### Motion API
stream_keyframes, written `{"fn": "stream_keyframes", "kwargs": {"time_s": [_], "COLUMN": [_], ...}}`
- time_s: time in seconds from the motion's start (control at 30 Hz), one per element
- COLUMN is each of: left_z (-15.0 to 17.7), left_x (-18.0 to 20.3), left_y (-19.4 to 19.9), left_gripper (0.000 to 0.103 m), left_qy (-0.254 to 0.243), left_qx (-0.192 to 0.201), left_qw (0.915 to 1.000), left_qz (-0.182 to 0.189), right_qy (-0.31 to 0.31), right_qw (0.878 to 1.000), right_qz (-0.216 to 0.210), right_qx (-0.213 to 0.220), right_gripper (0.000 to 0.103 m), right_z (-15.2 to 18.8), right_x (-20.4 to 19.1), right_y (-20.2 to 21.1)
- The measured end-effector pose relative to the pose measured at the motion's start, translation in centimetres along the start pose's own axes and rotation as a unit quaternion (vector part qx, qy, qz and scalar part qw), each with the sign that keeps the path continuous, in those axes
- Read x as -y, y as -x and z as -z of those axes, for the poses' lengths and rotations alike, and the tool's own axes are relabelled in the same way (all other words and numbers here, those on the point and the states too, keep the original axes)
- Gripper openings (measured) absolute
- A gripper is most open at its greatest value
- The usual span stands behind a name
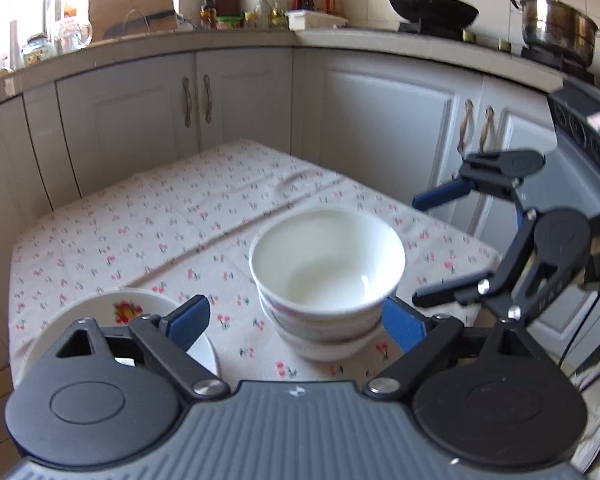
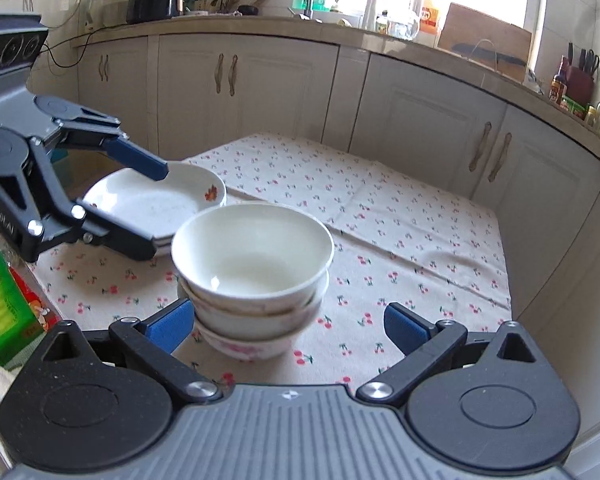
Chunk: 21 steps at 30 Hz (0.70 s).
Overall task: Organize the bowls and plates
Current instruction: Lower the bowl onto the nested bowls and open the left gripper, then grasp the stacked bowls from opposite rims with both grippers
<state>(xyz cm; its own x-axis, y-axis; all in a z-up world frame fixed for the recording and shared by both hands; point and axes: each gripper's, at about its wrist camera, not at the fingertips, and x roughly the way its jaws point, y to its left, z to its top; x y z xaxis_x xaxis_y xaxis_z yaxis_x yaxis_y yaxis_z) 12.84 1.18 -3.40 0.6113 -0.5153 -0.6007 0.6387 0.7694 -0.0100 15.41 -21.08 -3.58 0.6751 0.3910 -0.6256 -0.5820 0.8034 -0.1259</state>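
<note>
a stack of bowls [image 2: 252,276] stands on the table [image 2: 420,216], near its front edge. in the right wrist view a stack of plates [image 2: 156,204] sits on the table behind and to the left of the bowls, just beside them. cabinets [image 2: 420,120] run behind the table and along its right side, with a countertop [image 2: 220,24] on top.

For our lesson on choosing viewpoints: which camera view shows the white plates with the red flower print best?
The right wrist view: the white flower-print plates show almost whole, stacked, beside the stack of white bowls. In the left wrist view the left gripper hides most of them.
</note>
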Motion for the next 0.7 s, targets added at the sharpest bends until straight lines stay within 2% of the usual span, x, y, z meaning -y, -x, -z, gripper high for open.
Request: {"fn": "stream_keyframes", "kwargs": {"time_s": [0.17, 0.33, 0.53, 0.7], "left_z": [1.0, 1.2, 1.4, 1.2], "left_x": [0.2, 0.0, -0.1, 0.1], "left_y": [-1.5, -3.0, -4.8, -6.2], "left_gripper": [0.093, 0.093, 0.093, 0.093], "left_qy": [-0.035, -0.057, -0.074, -0.107], "left_qx": [-0.035, -0.053, -0.075, -0.095], "left_qw": [0.9987, 0.9967, 0.9936, 0.9881], "left_qz": [0.012, 0.023, 0.041, 0.057], "right_qy": [0.0, 0.02, 0.026, 0.051], "right_qw": [1.0, 0.998, 0.996, 0.993], "right_qz": [-0.019, -0.027, -0.04, -0.06], "right_qx": [-0.024, -0.056, -0.073, -0.085], "right_gripper": [0.103, 0.103, 0.103, 0.102], "right_z": [1.1, 1.7, 1.7, 1.3], "right_x": [0.2, -0.1, 0.2, 0.5], "right_y": [-1.4, -3.5, -5.4, -6.1]}}
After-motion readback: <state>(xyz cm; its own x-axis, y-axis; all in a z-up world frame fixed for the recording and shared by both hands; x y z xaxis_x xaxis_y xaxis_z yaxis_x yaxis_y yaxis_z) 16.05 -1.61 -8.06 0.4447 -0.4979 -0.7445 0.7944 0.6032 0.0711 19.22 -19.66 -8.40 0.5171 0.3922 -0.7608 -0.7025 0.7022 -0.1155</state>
